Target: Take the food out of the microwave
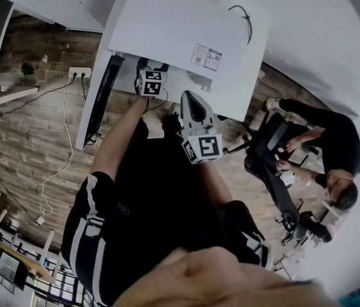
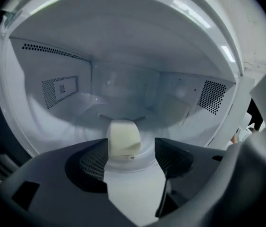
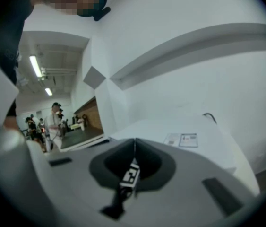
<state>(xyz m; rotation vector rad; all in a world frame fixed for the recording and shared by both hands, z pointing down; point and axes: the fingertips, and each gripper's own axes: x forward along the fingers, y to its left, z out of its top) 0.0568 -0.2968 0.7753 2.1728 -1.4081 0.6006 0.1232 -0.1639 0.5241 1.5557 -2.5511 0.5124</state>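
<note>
Food (image 2: 123,138), a pale cream block, sits on a white dish (image 2: 144,163) inside the microwave (image 2: 123,79) cavity, so that is where I have the left tongs (image 2: 132,149). They stand spread wide, one jaw to each side of the block, and neither presses on it that I can see. I judge this leaves room to straddle it before closing. The door (image 1: 100,101) hangs open at the left of the head view, clear of my reach. The right tongs (image 3: 133,148) are closed tight on nothing and held above the microwave's top, near its label (image 3: 182,139), out of the left arm's way. Nothing is lifted yet; the grasp itself comes next, I think.
</note>
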